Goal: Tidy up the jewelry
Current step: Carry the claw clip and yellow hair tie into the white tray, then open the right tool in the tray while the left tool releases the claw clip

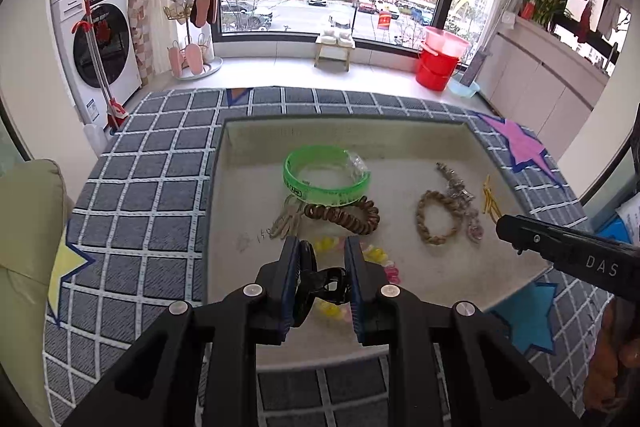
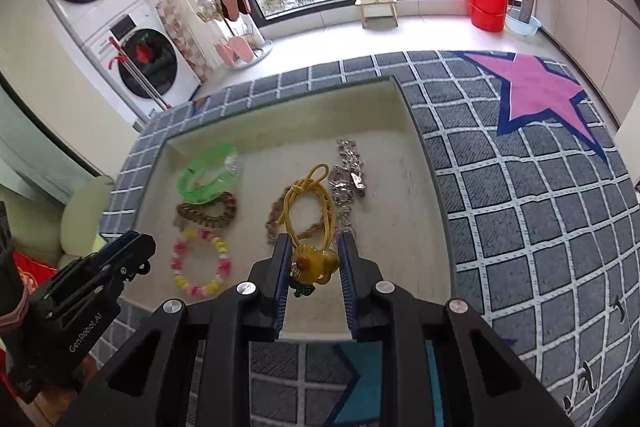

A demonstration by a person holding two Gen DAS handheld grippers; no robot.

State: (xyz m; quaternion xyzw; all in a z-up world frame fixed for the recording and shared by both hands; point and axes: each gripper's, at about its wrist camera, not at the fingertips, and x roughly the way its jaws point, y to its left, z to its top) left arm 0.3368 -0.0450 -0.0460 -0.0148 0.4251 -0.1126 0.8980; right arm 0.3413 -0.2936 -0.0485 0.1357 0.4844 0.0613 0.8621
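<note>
A shallow beige tray [image 1: 400, 135] lies on a grey checked rug. In it are a green bangle [image 1: 326, 181], a brown coil hair tie [image 1: 342, 217], a braided tan bracelet [image 1: 436, 223], a silver chain [image 1: 460, 189] and a pink-and-yellow bead bracelet [image 2: 200, 263]. My left gripper [image 1: 322, 287] is shut on a black hair claw clip [image 1: 320, 281] over the tray's near edge. My right gripper [image 2: 314, 267] is shut on the yellow flower charm [image 2: 310, 263] of a yellow elastic cord [image 2: 308, 203], low over the tray.
The rug [image 1: 152, 163] has pink [image 2: 536, 95], yellow and blue star patches. Beyond it are stacked washing machines [image 1: 100, 39], a slipper rack [image 1: 192, 39], a small stool [image 1: 334, 47] and red buckets [image 1: 438, 61] under the window. A pale cushion [image 1: 24, 227] lies at the left.
</note>
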